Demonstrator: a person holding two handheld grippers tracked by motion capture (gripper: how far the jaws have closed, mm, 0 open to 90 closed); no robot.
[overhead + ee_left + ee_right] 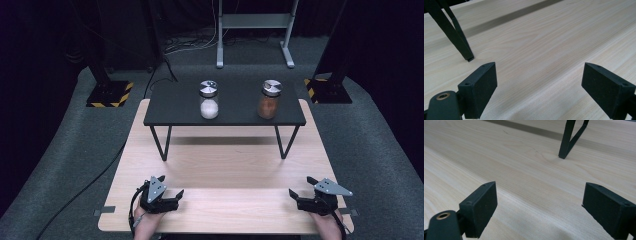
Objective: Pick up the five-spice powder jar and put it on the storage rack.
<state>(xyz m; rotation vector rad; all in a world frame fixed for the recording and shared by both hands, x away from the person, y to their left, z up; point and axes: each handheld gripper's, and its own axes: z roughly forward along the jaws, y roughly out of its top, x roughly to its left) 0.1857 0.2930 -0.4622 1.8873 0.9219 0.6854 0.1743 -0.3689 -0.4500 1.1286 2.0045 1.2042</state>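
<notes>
— Where are the jars from my tongs?
— Both stand upright on the black shelf (175, 107), well beyond me. White jar (209, 100) at shelf centre, brown jar (270, 99) toward its right end.
— Tongs?
— Left gripper (172, 195) and right gripper (299, 192) wide, empty, before the shelf. Left sits nearer white, right nearer brown.

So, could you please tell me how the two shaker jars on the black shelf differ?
The left jar holds white grains and is only partly full; the right jar holds reddish-brown powder, filled much higher. The left jar stands near the black shelf's middle, the right jar nearer its right end. Both are clear, upright and silver-capped.
</notes>
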